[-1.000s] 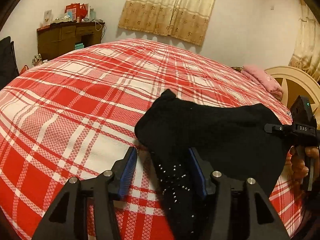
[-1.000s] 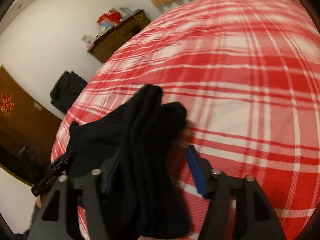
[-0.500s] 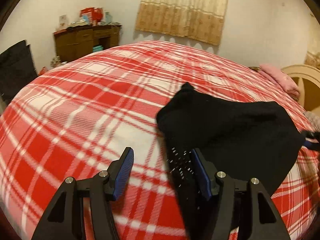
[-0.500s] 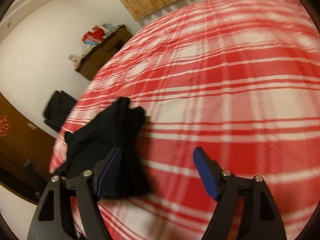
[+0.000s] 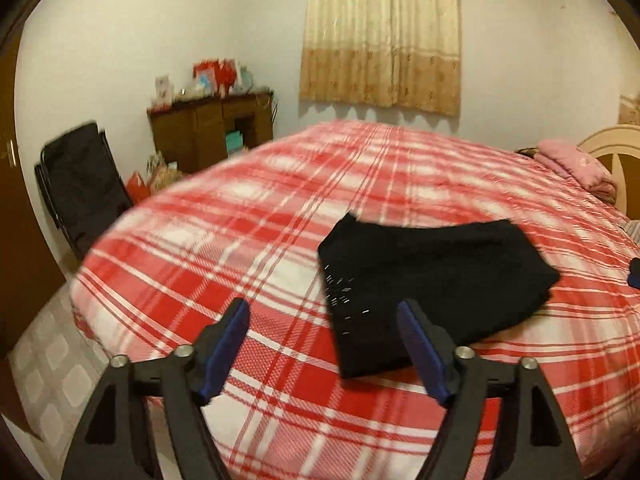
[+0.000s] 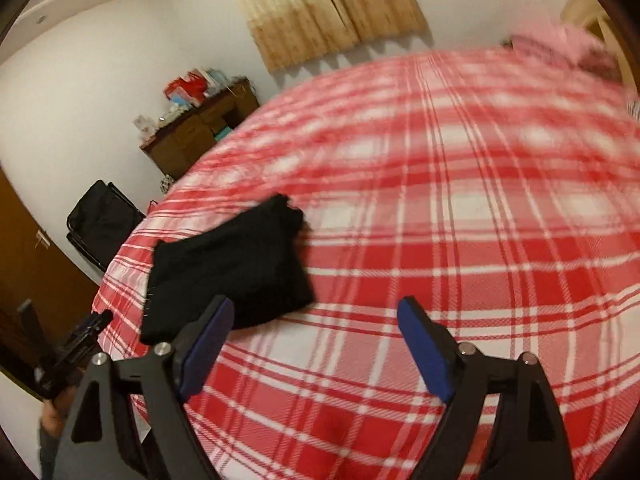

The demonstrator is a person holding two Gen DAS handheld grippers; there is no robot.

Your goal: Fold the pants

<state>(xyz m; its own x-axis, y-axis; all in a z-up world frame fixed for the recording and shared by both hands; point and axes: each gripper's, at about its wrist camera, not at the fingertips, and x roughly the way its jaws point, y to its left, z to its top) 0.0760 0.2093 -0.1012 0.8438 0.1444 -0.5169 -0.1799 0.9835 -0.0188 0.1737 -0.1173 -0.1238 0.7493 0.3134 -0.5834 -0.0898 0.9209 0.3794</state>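
Left wrist view?
— Black pants (image 5: 432, 280) folded into a compact bundle, lying flat on the red-and-white plaid bedspread (image 5: 248, 248), toward the near side of the bed. Small pale flecks along the bundle's near left edge.

Held by anything?
— No. Left hand-held gripper (image 5: 324, 340) above the bedspread, jaws apart and opening; blue pads (image 5: 224, 352) clear of the cloth, though the near corner of the pants shows through the gap from this angle, below and beyond the fingers.

Right wrist view?
— Same black bundle (image 6: 232, 268), seen left of centre, lying loose on the plaid. Right hand-held gripper (image 6: 316, 344) likewise wide and opening, only bedspread between the pads; left pad overlaps the bundle's near edge in the picture, contact not clear. Much motion blur on the far half of the bed.

Around the bed?
— Pink folded bedding (image 5: 576, 168) at the far right by a cream headboard (image 5: 616, 152). Beige curtain (image 5: 380, 36) on the far wall. Dark wooden dresser (image 5: 212, 132) with red and blue clutter on top, left of the curtain. Black folding chair (image 5: 80, 184) nearer, by the bed's left corner. Patterned floor (image 5: 44, 364) at lower left.
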